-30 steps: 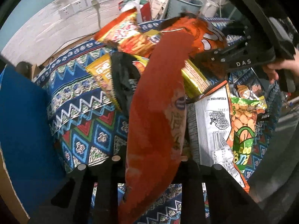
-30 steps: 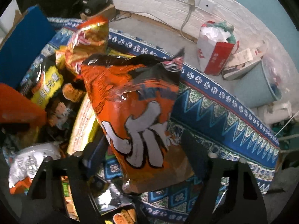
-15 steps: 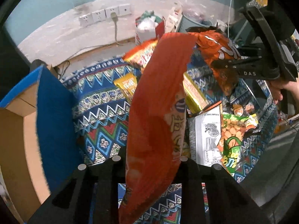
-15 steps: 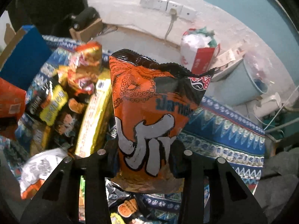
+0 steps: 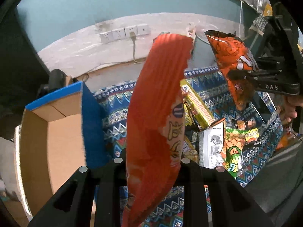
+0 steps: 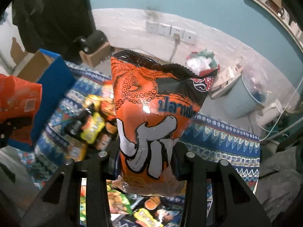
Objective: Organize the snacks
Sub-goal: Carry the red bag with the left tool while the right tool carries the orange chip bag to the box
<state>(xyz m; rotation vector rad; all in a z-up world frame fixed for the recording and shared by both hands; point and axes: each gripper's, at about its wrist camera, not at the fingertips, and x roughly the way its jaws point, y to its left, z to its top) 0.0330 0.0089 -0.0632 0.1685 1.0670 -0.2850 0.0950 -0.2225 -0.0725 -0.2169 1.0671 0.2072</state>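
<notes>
My left gripper (image 5: 151, 162) is shut on a long red snack bag (image 5: 157, 102), held up in the air above the patterned cloth (image 5: 117, 109). The same red bag (image 6: 17, 92) shows at the left edge of the right wrist view. My right gripper (image 6: 145, 157) is shut on an orange and black squid snack bag (image 6: 151, 113), lifted clear of the pile. That orange bag (image 5: 233, 56) and the right gripper (image 5: 244, 75) appear at the upper right of the left wrist view, with a person's hand (image 5: 291, 106) behind them.
An open cardboard box with blue flaps (image 5: 49, 132) stands to the left of the cloth. Several snack packs (image 5: 233, 145) lie in a heap on the cloth. By the wall are sockets (image 6: 170, 30), a red bag of rubbish (image 6: 202, 62) and a pale blue bin (image 6: 244, 98).
Both grippers have risen with their bags and tilted up toward the wall. The right gripper closed on the orange bag, which lay on the pile a second ago.
</notes>
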